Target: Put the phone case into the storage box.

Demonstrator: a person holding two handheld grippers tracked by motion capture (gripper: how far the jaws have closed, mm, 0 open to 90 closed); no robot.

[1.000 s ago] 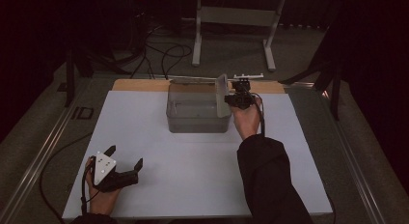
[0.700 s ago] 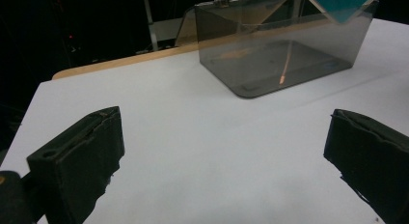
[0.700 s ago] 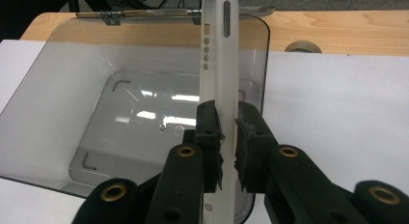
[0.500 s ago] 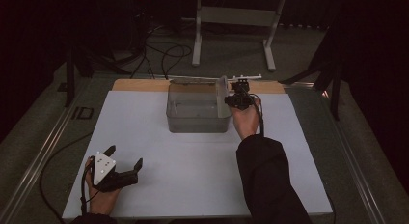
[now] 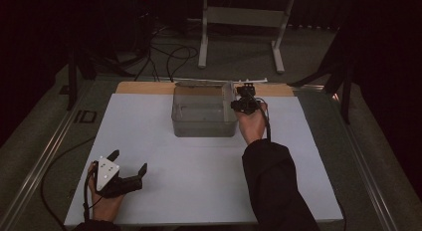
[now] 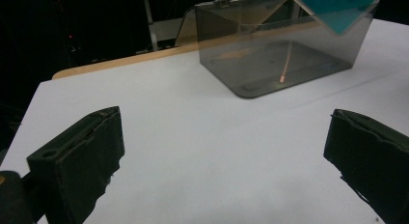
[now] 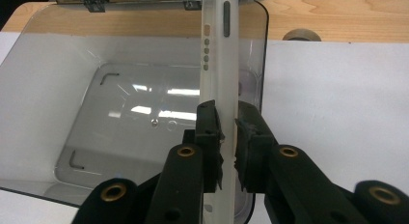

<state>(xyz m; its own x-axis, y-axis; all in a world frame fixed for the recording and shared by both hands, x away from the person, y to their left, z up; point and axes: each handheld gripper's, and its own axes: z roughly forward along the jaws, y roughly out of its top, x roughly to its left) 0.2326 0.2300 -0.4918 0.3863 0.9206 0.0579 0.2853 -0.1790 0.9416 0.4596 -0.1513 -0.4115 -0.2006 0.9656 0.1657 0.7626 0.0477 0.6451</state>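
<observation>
Phone (image 7: 219,69) stands on edge, clamped between the right gripper (image 7: 228,132) jaws at the box (image 5: 204,111) right wall, about 1 o'clock on the table (image 5: 199,166); the edge grip likely suits lowering it inside. Left gripper (image 5: 130,167) rests at 7 o'clock, jaws wide, grasping nothing, probably parked clear. Box lid (image 6: 226,26) is open.
</observation>
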